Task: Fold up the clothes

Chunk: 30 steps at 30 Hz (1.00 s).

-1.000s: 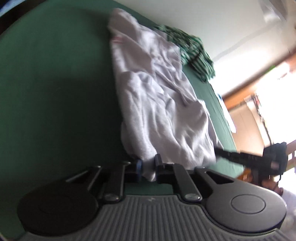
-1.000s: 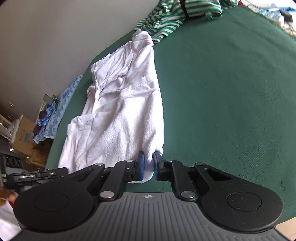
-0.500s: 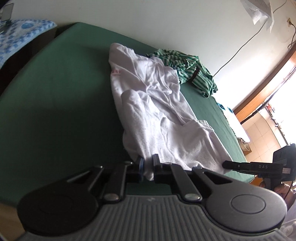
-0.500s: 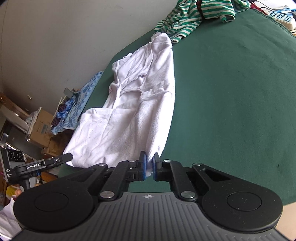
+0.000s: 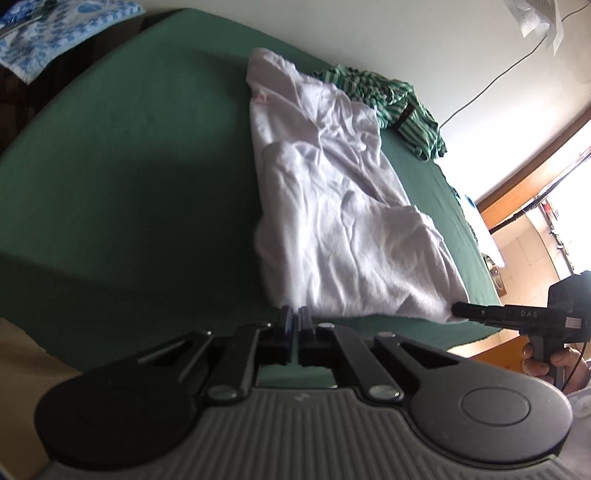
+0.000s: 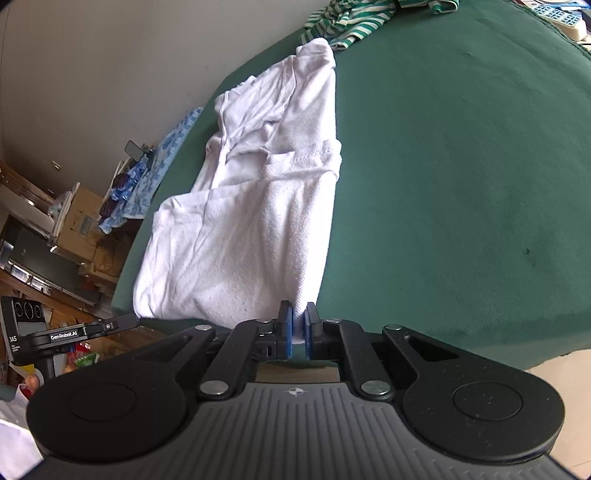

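- Right now we hold the white garment [image 6: 255, 221] by its near hem, one claw per corner, at the near edge of the green tabletop [image 6: 461, 166].
- R gripper [image 6: 298, 325]: blue pads pinched on white cloth, fabric visible betw. them; this is the garment's right near corner, directly ahead of the claw.
- L gripper [image 5: 294, 319]: jaws nearly together at the left near corner; hem sits right at the tips, but we can't tell if cloth is actually caught betw. them.
- From the left wrist view, the R gripper [image 5: 517, 317] meets the far-right corner of the hem; a hand [image 5: 550, 363] wraps its handle.
- From the right wrist view, the L gripper [image 6: 92, 328] sits at the opposite corner, just off the table edge.
- Garment [image 5: 343, 206] lies flat, crumpled, partly folded over itself; long axis runs away from us, near hem to far end.
- Far end reaches the green-striped garment [image 6: 354, 22], approx. touching it, near the wall.
- Blue patterned cloth [image 5: 44, 33] lies off the table's left side, well apart.
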Tool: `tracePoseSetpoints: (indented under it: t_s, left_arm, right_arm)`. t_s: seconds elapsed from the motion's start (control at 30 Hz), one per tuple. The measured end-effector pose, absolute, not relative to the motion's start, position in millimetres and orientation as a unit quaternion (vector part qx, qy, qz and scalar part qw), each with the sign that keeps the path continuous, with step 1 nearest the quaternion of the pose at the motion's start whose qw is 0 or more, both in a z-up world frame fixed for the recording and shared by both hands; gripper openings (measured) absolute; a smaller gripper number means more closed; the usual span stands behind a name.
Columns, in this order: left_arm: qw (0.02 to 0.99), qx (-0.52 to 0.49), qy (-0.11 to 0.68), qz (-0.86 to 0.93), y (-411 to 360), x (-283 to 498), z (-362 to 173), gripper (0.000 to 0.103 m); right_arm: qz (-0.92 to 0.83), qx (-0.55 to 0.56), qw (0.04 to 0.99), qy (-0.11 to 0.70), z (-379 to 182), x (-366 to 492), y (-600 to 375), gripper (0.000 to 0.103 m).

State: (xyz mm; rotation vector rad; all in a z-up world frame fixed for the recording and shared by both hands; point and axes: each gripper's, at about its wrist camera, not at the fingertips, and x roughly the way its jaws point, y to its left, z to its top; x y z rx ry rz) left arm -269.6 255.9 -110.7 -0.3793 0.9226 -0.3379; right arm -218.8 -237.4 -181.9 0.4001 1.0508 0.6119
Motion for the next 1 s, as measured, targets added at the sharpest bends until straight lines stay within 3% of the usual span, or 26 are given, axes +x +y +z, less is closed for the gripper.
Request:
tracePoseSetpoints:
  t_s: [0.13, 0.27, 0.3, 0.33, 0.37, 0.57, 0.7, 0.77, 0.83, 0.93, 1.0]
  left_arm:
    - [0.863, -0.167, 0.45, -0.16, 256, -275, -115, 0.0]
    - [0.862, -0.182, 0.445, -0.163, 263, -274, -112, 0.001]
    - [0.862, -0.186, 0.442, -0.164, 264, -273, -111, 0.009]
    - [0.862, -0.19, 0.439, -0.165, 264, -272, -110, 0.026]
    - [0.863, -0.185, 0.44, -0.167, 261, -269, -110, 0.031]
    - [0.852, -0.175, 0.456, -0.19, 243, -253, -119, 0.032]
    - [0.836, -0.228, 0.462, -0.19, 254, -246, -121, 0.048]
    - [0.833, -0.241, 0.463, -0.185, 259, -246, -121, 0.048]
    - [0.832, -0.245, 0.463, -0.184, 260, -245, -121, 0.037]
    - [0.825, -0.263, 0.465, -0.184, 263, -244, -123, 0.037]
    - [0.81, -0.298, 0.469, -0.189, 269, -244, -126, 0.044]
  right_arm:
    - [0.284, 0.163, 0.811, 0.485, -183, -218, -236, 0.008]
    - [0.284, 0.165, 0.812, 0.482, -183, -220, -236, 0.025]
    - [0.284, 0.17, 0.812, 0.482, -182, -221, -237, 0.033]
    - [0.282, 0.173, 0.812, 0.481, -182, -222, -237, 0.037]
    - [0.28, 0.174, 0.812, 0.482, -181, -223, -237, 0.037]
    - [0.278, 0.213, 0.794, 0.497, -184, -220, -241, 0.038]
    - [0.278, 0.22, 0.786, 0.506, -183, -220, -242, 0.038]
    - [0.279, 0.219, 0.785, 0.508, -183, -220, -241, 0.038]
    - [0.28, 0.219, 0.785, 0.508, -184, -220, -240, 0.038]
    - [0.283, 0.221, 0.781, 0.51, -184, -221, -238, 0.039]
    - [0.286, 0.221, 0.777, 0.516, -183, -222, -239, 0.041]
